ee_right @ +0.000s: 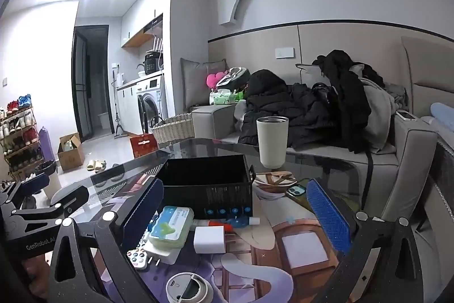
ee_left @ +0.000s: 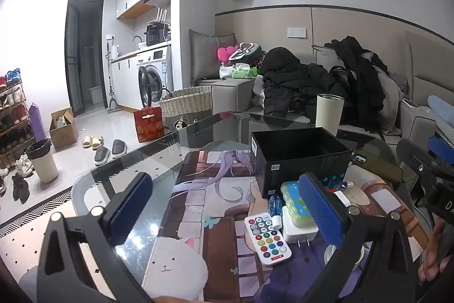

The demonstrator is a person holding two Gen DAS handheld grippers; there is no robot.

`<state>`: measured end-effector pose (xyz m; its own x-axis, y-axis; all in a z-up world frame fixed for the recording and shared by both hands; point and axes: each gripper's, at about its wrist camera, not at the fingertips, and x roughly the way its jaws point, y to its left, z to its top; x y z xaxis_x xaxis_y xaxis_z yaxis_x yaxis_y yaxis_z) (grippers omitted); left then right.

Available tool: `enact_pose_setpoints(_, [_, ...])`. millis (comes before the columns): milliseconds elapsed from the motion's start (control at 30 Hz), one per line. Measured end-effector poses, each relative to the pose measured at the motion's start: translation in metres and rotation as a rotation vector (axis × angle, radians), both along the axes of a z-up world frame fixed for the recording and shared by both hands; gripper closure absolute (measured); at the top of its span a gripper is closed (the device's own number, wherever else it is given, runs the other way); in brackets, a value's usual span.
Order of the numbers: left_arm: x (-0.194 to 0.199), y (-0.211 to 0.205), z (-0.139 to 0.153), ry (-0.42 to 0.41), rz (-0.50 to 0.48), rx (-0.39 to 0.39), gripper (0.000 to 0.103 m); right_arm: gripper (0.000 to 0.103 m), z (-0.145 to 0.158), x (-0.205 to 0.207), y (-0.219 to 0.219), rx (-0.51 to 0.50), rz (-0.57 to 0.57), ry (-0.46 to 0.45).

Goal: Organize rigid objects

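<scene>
On the glass table (ee_left: 119,169) stands an open, empty black box (ee_left: 298,158) (ee_right: 207,183). In front of it lie a white remote (ee_left: 268,239) (ee_right: 137,257) with coloured buttons, a green case (ee_left: 295,203) (ee_right: 170,226), white charger plugs (ee_left: 300,229) (ee_right: 208,239), a small blue bottle (ee_left: 275,206) and a small tube (ee_right: 241,222). My left gripper (ee_left: 225,208) hovers open just short of the remote, holding nothing. My right gripper (ee_right: 234,215) is open too, empty, over the charger and the tube.
A white tumbler (ee_right: 272,141) stands behind the box, with a phone (ee_right: 296,190) and a coaster beside it. A round grey lid (ee_right: 188,288) lies at the near edge. Behind the table, a sofa (ee_right: 312,158) is piled with dark clothes. Left, a floor with shoes.
</scene>
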<state>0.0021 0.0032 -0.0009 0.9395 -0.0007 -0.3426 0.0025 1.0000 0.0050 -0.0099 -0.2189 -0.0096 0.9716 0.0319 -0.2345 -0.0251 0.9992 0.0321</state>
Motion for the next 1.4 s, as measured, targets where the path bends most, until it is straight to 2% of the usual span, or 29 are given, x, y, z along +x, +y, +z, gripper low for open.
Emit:
enact_pose_setpoints(733, [0.006, -0.002, -0.007, 0.038, -0.016, 0.000, 0.000, 0.000, -0.006, 0.011, -0.002, 0.003, 0.017, 0.080])
enact_pose_setpoints(967, [0.010, -0.002, -0.008, 0.050, -0.013, -0.010, 0.000, 0.000, -0.001, 0.009, 0.001, 0.005, 0.053, 0.062])
enact_pose_setpoints(1400, [0.018, -0.002, -0.013, 0.103, -0.004, -0.030, 0.000, 0.000, 0.000, 0.014, -0.001, 0.035, 0.058, 0.095])
